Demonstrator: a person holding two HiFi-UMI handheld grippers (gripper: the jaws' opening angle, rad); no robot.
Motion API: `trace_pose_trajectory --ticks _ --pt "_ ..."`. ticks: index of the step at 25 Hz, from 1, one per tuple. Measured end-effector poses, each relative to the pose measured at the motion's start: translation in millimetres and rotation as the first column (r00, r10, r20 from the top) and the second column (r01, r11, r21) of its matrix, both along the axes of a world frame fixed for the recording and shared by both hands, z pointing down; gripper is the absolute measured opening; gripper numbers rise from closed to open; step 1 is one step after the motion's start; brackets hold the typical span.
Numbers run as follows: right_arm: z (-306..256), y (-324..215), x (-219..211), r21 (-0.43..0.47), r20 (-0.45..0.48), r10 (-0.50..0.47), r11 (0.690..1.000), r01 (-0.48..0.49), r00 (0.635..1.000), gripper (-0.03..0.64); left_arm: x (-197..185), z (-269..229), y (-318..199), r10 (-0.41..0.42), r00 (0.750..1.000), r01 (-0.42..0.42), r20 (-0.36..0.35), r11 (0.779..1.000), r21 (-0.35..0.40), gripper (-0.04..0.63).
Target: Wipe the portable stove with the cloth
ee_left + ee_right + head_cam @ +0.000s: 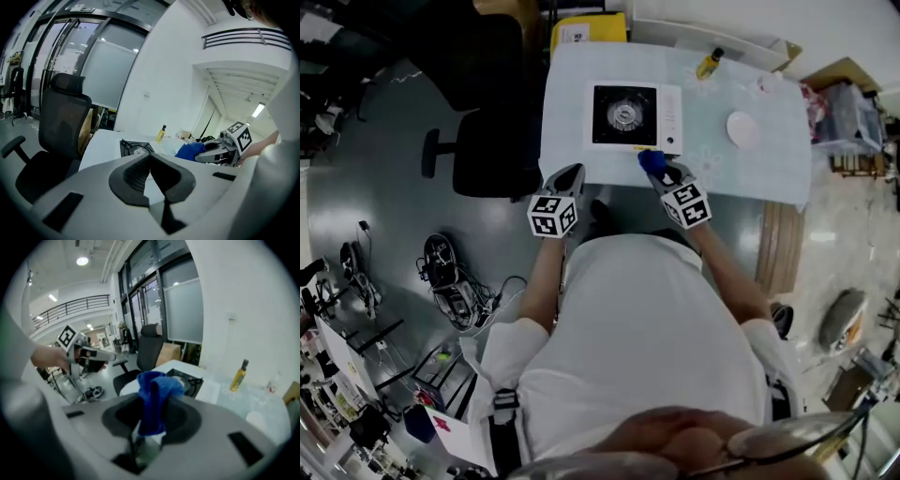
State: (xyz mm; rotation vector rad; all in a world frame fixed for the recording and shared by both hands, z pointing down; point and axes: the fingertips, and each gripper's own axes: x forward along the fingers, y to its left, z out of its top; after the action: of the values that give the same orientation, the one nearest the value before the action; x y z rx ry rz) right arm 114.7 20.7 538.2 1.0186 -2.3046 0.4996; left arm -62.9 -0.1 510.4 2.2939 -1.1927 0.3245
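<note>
The portable stove (pixel 623 115), white with a black burner well, sits on the table (pixel 769 178) near its front edge. My right gripper (pixel 663 169) is shut on a blue cloth (pixel 651 159), which hangs just off the stove's near right corner. In the right gripper view the cloth (pixel 157 385) bunches up between the jaws of that gripper (pixel 151 414), with the stove (pixel 187 380) beyond. My left gripper (pixel 570 173) hovers at the table's front edge, left of the stove, shut and holding nothing. In its own view, this gripper (pixel 150 158) points toward the stove (pixel 135 149).
A yellow bottle (pixel 710 64) stands at the table's far side. A white dish (pixel 742 129) lies to the right of the stove. A black office chair (pixel 487 141) stands left of the table. Cables and gear (pixel 450 272) lie on the floor.
</note>
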Motion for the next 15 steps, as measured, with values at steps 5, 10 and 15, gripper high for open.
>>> trace_pose_trajectory --ticks 5,10,15 --pt "-18.4 29.0 43.2 0.028 0.003 0.011 1.000 -0.011 1.000 0.117 23.5 -11.8 29.7 -0.046 0.999 0.046 -0.009 0.999 0.022 0.032" --pt "-28.6 69.8 82.9 0.078 -0.025 -0.013 0.997 0.015 1.000 0.117 55.1 -25.8 75.3 -0.047 0.999 0.047 0.003 0.997 0.054 0.032" --pt "-42.1 91.9 111.3 0.125 -0.011 -0.018 0.992 0.020 1.000 0.117 85.2 -33.3 107.3 -0.024 0.999 0.020 0.037 0.996 0.086 0.032"
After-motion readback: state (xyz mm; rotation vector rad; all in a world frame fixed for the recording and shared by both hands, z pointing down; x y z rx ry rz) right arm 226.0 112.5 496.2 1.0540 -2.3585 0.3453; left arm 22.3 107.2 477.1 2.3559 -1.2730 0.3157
